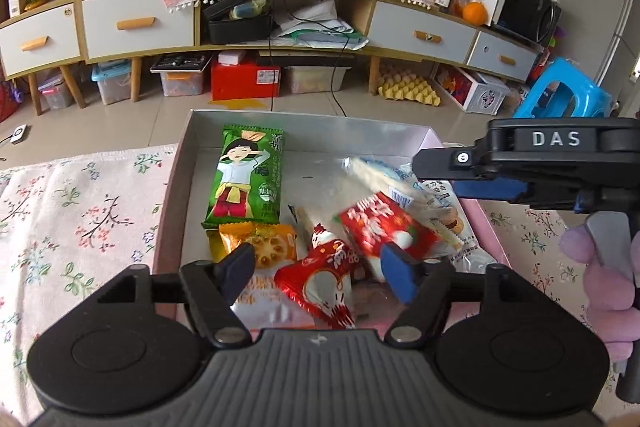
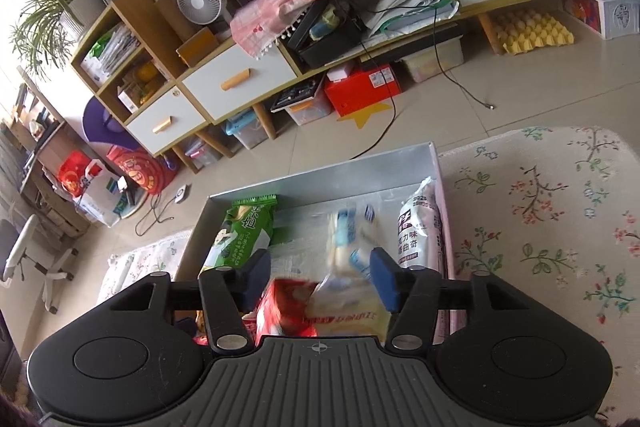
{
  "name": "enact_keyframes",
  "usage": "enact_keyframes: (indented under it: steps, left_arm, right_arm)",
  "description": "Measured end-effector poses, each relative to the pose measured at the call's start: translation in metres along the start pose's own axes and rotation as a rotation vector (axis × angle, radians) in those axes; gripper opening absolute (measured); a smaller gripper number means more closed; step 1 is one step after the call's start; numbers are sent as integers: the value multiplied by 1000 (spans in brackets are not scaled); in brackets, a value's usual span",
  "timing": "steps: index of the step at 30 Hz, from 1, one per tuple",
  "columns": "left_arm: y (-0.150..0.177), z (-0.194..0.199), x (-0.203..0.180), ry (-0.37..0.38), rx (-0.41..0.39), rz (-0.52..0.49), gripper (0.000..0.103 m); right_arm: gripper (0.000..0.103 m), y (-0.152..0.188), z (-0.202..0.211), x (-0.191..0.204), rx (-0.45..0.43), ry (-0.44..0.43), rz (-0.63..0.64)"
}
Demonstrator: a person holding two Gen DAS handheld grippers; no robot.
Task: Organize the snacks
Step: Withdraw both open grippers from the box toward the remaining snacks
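A silver-lined pink box point(image 1: 320, 125) sits on the floral tablecloth and holds several snack packets: a green packet point(image 1: 246, 177), an orange lotus-root packet point(image 1: 260, 243), a red-and-white packet point(image 1: 324, 279), a red packet point(image 1: 384, 231), a blue-white packet point(image 1: 384, 177) and a white cookie packet point(image 1: 452, 215). My left gripper point(image 1: 320, 273) is open above the near end of the box. My right gripper point(image 2: 320, 279) is open over the box point(image 2: 320, 177), above the blurred blue-white packet point(image 2: 352, 239). It also shows in the left wrist view point(image 1: 440, 163). The green packet point(image 2: 244, 235), red packet point(image 2: 288, 307) and cookie packet point(image 2: 420, 231) lie below.
The floral tablecloth point(image 1: 80, 211) covers the table on both sides of the box point(image 2: 540, 227). Beyond the table edge is tiled floor, a low cabinet point(image 1: 140, 23) with drawers, storage bins, a red box point(image 1: 244, 79) and a blue stool point(image 1: 560, 95).
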State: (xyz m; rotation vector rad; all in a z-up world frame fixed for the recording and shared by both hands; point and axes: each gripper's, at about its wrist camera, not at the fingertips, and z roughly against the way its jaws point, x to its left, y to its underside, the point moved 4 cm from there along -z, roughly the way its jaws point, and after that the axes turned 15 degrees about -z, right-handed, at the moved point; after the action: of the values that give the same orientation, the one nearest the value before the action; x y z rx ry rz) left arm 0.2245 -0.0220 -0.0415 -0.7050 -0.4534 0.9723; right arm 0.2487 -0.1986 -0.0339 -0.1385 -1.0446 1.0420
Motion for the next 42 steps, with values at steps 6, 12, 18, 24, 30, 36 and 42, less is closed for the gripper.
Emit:
enact_keyframes:
  steps: [6, 12, 18, 24, 30, 36, 42]
  left_arm:
    - [2, 19, -5, 5, 4, -5, 85]
    - [8, 37, -9, -4, 20, -5, 94]
    - [15, 59, -12, -15, 18, 4, 102]
    - [24, 79, -14, -24, 28, 21, 103]
    - [41, 95, -18, -29, 47, 39, 103]
    - [55, 105, -21, -52, 69, 27, 103]
    - [76, 108, -25, -57, 74, 0, 103]
  right_arm:
    - [74, 1, 23, 9, -15, -6, 10]
    - [82, 12, 46, 25, -12, -9, 67]
    - [86, 27, 68, 38, -7, -15, 103]
    - [88, 40, 89, 46, 4, -18, 115]
    - [92, 61, 107, 45, 32, -16, 116]
    - [92, 85, 118, 39, 48, 11, 174]
    - [94, 111, 121, 29, 44, 54, 283]
